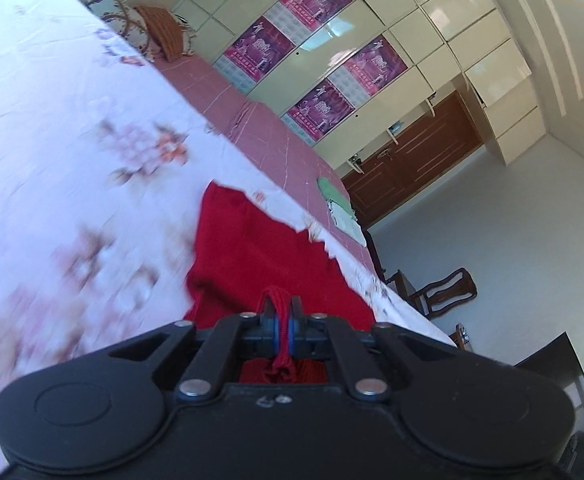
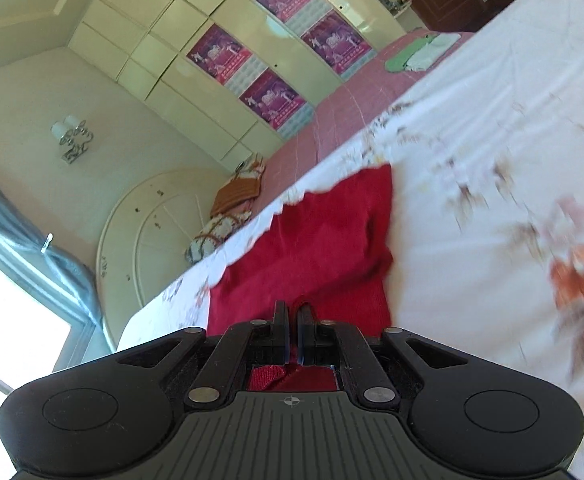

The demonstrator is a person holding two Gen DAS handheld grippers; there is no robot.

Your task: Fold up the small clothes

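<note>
A small red knitted garment [image 1: 251, 256] lies on the white floral bedsheet [image 1: 59, 128] and stretches away from both grippers. My left gripper [image 1: 283, 306] is shut on its near edge, with a bunch of red knit pinched between the fingers. In the right wrist view the same red garment [image 2: 324, 236] runs up from my right gripper [image 2: 292, 312], which is shut on another part of the near edge. The held edge is raised above the sheet. The far end rests near the sheet's scalloped border.
Beyond the floral sheet is a pink bedcover [image 1: 251, 96] with a green and white folded cloth [image 1: 338, 204] and pillows [image 1: 139, 24] on it. A cream wardrobe with purple posters [image 1: 316, 52], a brown door [image 1: 416, 152] and a wooden chair [image 1: 436, 288] stand behind.
</note>
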